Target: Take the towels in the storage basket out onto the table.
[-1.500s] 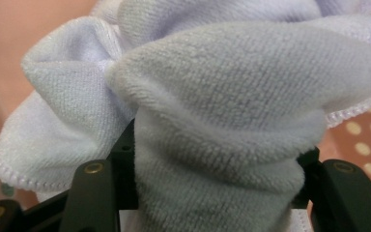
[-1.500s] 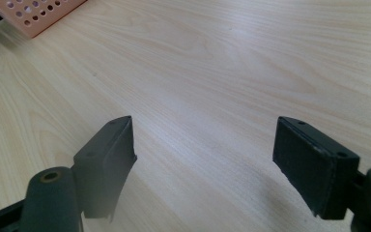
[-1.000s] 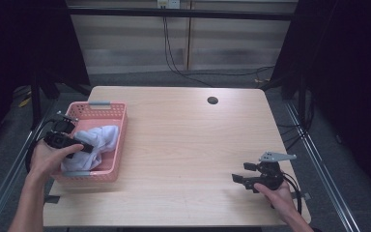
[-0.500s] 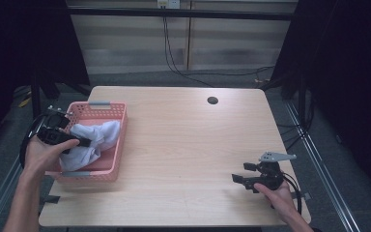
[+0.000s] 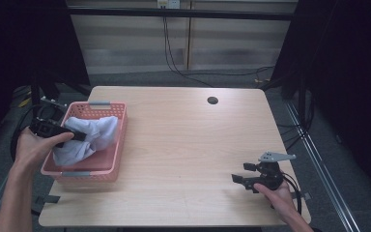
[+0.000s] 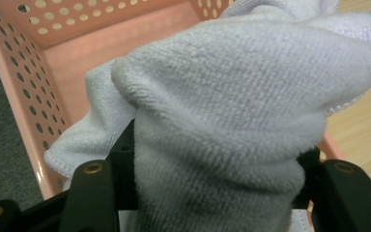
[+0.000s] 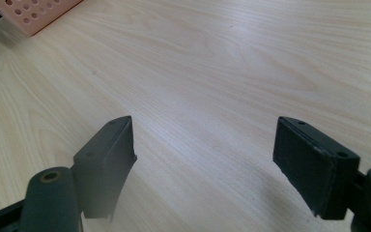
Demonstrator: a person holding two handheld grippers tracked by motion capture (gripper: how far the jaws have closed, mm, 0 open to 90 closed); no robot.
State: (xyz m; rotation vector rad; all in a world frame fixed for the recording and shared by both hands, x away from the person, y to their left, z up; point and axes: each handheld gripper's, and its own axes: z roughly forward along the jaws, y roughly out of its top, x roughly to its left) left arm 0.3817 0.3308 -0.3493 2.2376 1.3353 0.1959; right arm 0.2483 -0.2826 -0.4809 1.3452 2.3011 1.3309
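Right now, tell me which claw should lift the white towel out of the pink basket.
Left. The left claw is already shut on the white towel over the pink basket. The right claw sits open, far across the table.

A pale wooden table (image 5: pixel 183 154) is seen from above, with a dark round hole (image 5: pixel 212 100) set near its far edge. Grey floor (image 5: pixel 183 79) lies beyond it, where black cables (image 5: pixel 174 58) run down from a light wall (image 5: pixel 188 38). Dark curtains (image 5: pixel 348 72) are hung at both sides.
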